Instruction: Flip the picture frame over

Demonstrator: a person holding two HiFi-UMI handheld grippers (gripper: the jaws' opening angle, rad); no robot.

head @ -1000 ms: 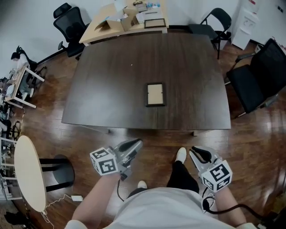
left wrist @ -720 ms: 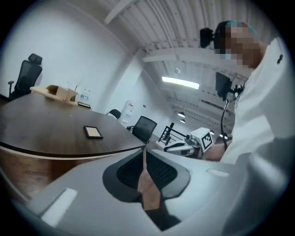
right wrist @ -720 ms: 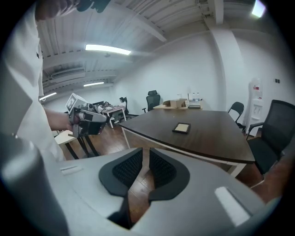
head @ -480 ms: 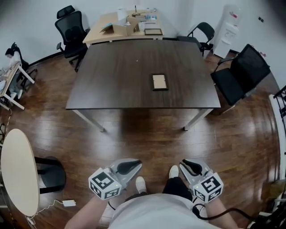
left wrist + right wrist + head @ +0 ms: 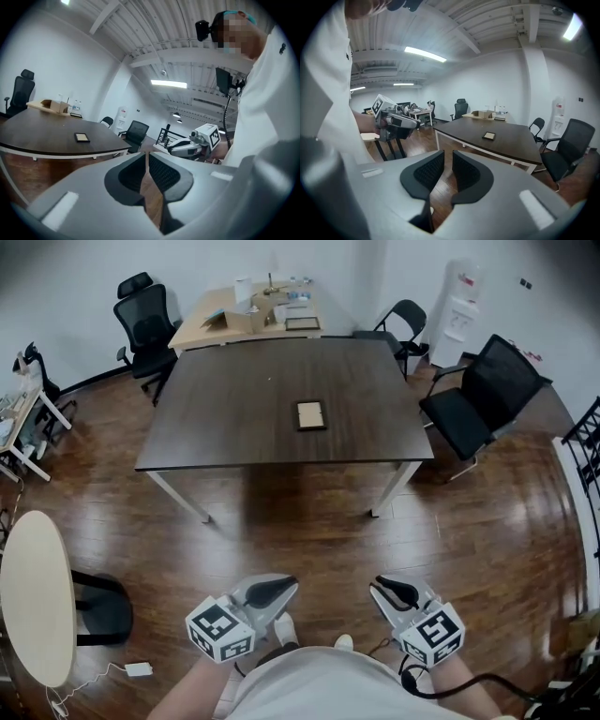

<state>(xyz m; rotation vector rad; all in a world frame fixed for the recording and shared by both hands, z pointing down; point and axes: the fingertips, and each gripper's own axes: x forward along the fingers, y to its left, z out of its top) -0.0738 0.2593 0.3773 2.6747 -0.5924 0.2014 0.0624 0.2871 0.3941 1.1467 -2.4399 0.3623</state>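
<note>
A glossy wooden floor (image 5: 309, 540) fills most of the head view. A large dark table (image 5: 234, 418) stands across the upper middle of the frame. A pale round table (image 5: 36, 596) curves in from the lower left edge, and a light wooden desk (image 5: 211, 320) strewn with boxes and small items butts against the dark table's far side at the top of the frame.

Black office chairs ring the room. The largest one (image 5: 473, 399) is at the upper right, just off the table's corner, and another (image 5: 145, 324) is at the upper left beside the desk. A white water dispenser (image 5: 459, 301) stands against the wall at the top right.

At the bottom of the frame the person, in a white shirt (image 5: 319, 685), holds both tools low over the floor, well apart from the table. The left gripper (image 5: 286, 585) sits at the lower centre-left. In its own view its jaws are drawn together at the tips with nothing caught between them (only floorboards show through the slit lower down). The right gripper (image 5: 380, 582), at the lower centre-right, has its jaws parted by a narrow gap and likewise holds nothing.

The picture frame (image 5: 310, 415) lies flat on the dark table, slightly right of its middle. It is a small dark-bordered rectangle with a pale panel facing up, and neither gripper touches it.
</note>
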